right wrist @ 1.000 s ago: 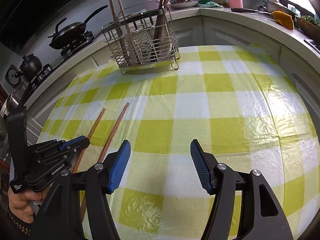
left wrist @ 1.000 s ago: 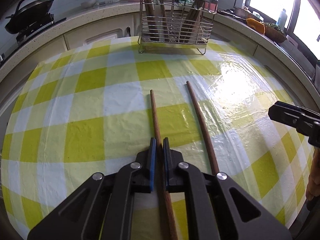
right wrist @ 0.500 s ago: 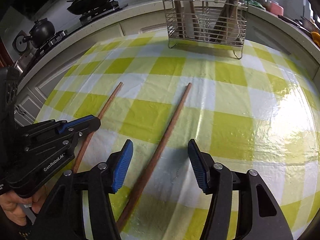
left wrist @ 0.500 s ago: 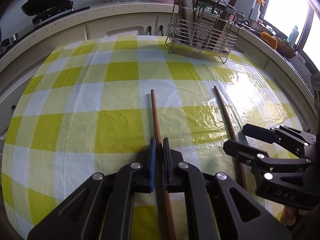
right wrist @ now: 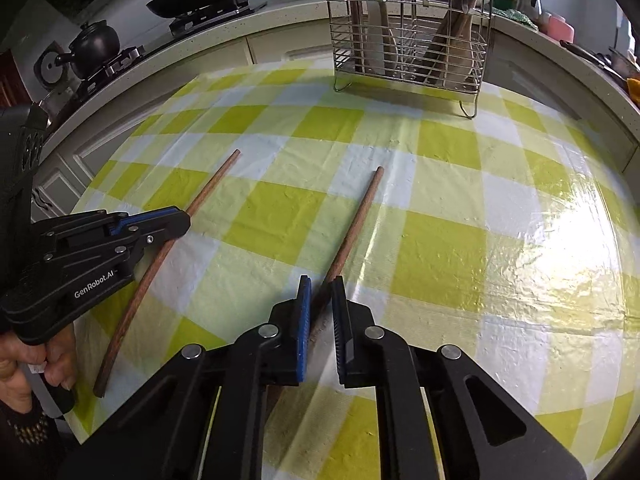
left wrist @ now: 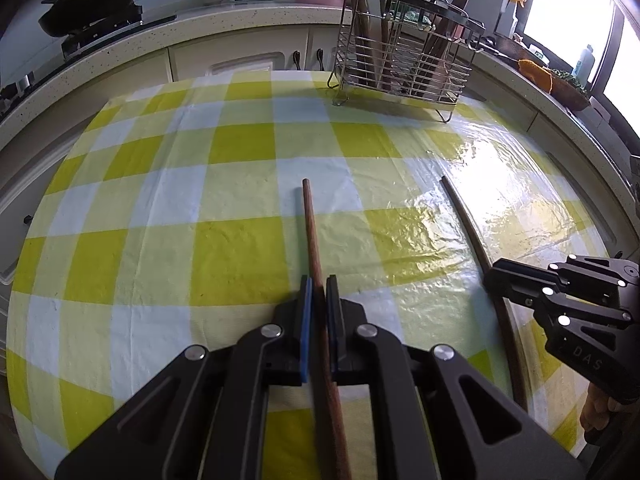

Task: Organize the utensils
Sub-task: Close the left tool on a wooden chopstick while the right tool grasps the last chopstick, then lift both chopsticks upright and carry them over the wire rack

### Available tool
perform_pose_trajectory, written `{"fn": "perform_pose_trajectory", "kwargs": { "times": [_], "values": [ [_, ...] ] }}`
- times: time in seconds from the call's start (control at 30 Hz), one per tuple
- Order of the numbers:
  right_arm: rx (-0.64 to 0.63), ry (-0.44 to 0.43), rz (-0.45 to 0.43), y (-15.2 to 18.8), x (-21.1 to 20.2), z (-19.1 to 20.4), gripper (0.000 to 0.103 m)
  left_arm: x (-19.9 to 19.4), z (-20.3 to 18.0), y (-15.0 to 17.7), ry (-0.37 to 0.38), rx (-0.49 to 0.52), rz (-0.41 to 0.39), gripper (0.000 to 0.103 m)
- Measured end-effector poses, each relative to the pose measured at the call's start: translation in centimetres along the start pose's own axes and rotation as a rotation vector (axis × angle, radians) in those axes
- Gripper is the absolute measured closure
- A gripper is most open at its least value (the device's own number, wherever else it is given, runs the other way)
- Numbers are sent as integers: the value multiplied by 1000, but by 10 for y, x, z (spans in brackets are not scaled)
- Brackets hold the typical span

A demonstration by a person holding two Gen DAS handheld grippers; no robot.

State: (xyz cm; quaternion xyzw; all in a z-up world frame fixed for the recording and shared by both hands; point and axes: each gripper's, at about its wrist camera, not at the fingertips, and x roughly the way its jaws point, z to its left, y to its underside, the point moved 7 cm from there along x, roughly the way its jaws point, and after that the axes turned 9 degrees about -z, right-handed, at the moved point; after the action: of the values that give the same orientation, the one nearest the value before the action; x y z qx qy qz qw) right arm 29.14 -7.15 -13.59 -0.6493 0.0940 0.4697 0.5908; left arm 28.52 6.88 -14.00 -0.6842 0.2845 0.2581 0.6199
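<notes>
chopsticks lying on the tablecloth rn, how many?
2. One in the left claw; the other between the right claw's fingers. More sticks stand in the rack, count unclear.

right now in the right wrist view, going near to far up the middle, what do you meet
right hand-held gripper → chopstick between its fingers → checked tablecloth → wire utensil rack → counter behind

Bright daylight pours from the window (left wrist: 576, 12), blown out to white ahead and to the right of the left gripper's fingers (left wrist: 306, 320). It throws strong glare off the glossy checked tablecloth (right wrist: 560, 248) right of the right gripper's fingers (right wrist: 343, 320). Both fisheye views stay sharp, bending the countertop (left wrist: 208, 28) into an arc with dark corners.
</notes>
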Motion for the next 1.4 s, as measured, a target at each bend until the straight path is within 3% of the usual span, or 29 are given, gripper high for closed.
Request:
{"fn": "perform_pose_trajectory", "kwargs": {
  "times": [0.3,0.57,1.0,1.4],
  "values": [
    [23,26,6,7,-9,-20,93,1,-10,0,-54,82,9,92],
    [41,27,-18,5,-10,-26,95,-2,-14,-4,-16,50,16,97],
    [79,51,-113,-14,-55,-52,96,-32,-42,-39,60,24,-85,97],
    [90,51,-186,-30,-90,-60,96,-57,-55,-67,65,33,-157,97]
  ]
}}
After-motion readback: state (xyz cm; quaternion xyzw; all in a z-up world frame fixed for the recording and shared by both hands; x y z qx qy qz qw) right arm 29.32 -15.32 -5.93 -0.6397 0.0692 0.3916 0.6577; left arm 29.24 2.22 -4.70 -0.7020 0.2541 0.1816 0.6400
